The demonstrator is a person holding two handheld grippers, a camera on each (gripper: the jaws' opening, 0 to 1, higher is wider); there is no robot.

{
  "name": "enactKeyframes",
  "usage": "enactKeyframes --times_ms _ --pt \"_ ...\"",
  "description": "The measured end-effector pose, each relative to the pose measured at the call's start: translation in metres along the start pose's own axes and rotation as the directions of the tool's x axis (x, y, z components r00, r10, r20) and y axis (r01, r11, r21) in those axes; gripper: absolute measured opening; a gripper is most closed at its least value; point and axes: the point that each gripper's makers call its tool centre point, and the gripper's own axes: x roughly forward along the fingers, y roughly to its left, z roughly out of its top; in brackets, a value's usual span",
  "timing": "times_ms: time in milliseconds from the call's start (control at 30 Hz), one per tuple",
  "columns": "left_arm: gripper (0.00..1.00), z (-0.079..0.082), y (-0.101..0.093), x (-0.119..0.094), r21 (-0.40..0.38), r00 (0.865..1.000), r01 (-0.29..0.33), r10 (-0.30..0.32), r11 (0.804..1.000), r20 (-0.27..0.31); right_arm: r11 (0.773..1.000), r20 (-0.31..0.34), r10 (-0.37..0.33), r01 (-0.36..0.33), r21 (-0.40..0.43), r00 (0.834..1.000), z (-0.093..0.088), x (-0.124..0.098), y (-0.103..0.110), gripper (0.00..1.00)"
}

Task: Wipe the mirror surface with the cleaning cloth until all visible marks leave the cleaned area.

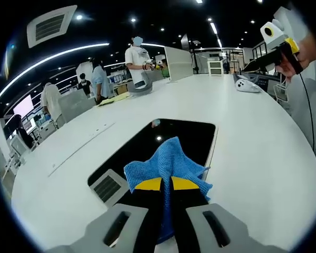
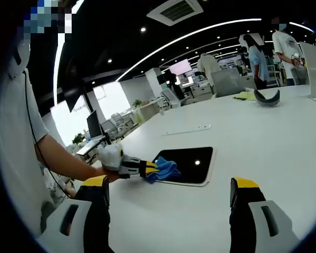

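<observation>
One claw matters: your left claw (image 1: 166, 197), clamped on the cloth (image 1: 166, 163), sits at the mirror's (image 1: 187, 138) near end, its length running ahead; your right claw (image 2: 168, 197) hangs apart, farther off.

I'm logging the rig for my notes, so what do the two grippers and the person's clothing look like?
The left gripper has black jaws with yellow tips on grey mounts; in the right gripper view its body looks white. The right gripper has the same black, yellow-tipped jaws on grey mounts. The person wears a white short sleeve with a thin dark cable running down it.

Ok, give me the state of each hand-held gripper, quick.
Left hand-held gripper: shut on the blue cleaning cloth, over the mirror.
Right hand-held gripper: open, holding nothing, above the white table.
</observation>
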Motion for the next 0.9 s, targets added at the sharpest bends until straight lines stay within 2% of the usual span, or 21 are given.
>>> enactKeyframes --times_ms 900 --pt "0.02 0.014 -0.014 0.021 0.047 0.998 0.056 -0.057 0.997 0.018 1.000 -0.001 -0.019 0.019 0.001 1.000 -0.002 -0.002 -0.006 0.96"
